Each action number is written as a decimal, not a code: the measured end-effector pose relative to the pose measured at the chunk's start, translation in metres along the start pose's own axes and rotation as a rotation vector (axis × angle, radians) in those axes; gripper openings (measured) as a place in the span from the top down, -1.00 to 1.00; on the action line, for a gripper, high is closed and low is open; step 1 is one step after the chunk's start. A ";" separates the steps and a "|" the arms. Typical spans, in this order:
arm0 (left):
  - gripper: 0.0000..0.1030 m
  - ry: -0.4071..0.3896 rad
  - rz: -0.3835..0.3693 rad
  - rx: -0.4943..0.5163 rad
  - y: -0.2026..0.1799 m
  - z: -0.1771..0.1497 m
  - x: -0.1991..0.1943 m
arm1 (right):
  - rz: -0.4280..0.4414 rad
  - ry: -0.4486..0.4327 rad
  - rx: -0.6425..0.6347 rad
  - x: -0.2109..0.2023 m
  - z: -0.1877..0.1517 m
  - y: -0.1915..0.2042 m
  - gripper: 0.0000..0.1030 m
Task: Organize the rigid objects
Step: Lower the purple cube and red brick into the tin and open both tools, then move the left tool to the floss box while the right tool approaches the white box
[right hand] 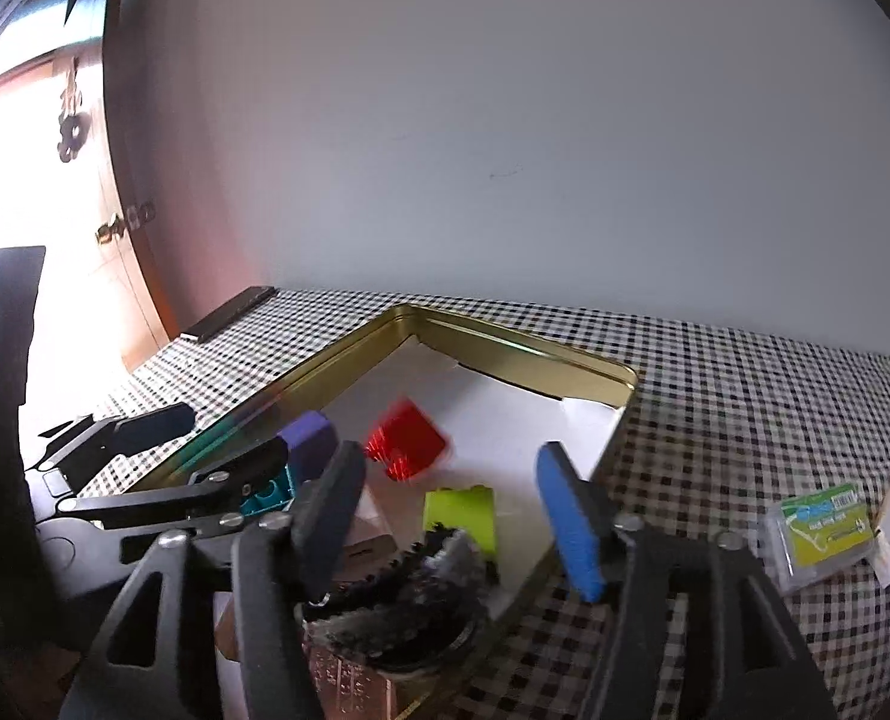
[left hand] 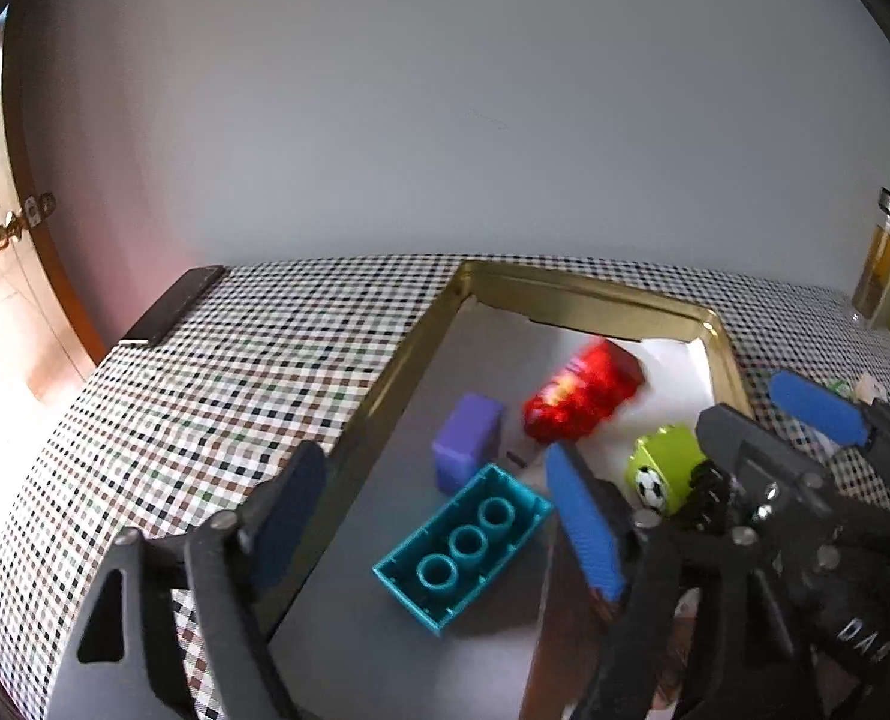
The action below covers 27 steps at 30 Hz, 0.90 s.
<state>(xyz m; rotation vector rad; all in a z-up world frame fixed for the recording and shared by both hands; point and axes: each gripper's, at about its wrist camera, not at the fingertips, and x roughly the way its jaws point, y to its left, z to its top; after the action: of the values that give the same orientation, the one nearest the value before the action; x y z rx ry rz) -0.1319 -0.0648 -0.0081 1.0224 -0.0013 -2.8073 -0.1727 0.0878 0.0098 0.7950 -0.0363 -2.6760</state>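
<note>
Your left gripper (left hand: 439,516) gapes over the teal brick (left hand: 463,546); your right gripper (right hand: 451,516), also released, has the blurred red brick (right hand: 408,439) just ahead in the tin (right hand: 523,354).

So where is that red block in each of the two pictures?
Left wrist view: the red block lies right of centre, blurred, inside the gold tin.
Right wrist view: the red block is just left of centre, blurred, in the same tin.
Shared landmark: the purple block sits left of it.
</note>
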 end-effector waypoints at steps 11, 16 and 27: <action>-0.92 -0.066 -0.006 0.047 -0.031 -0.001 -0.035 | -0.028 -0.029 0.026 -0.039 -0.015 -0.030 -0.39; -0.94 -0.092 -0.056 0.085 -0.070 -0.001 -0.050 | -0.106 -0.043 0.054 -0.064 -0.026 -0.070 -0.49; -0.98 -0.039 -0.177 0.250 -0.197 -0.010 -0.030 | -0.374 -0.008 0.234 -0.097 -0.046 -0.191 -0.51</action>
<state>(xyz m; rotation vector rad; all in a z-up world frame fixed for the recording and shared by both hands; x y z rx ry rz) -0.1313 0.1351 -0.0075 1.0649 -0.2870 -3.0458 -0.1332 0.3034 -0.0013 0.9413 -0.2270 -3.0681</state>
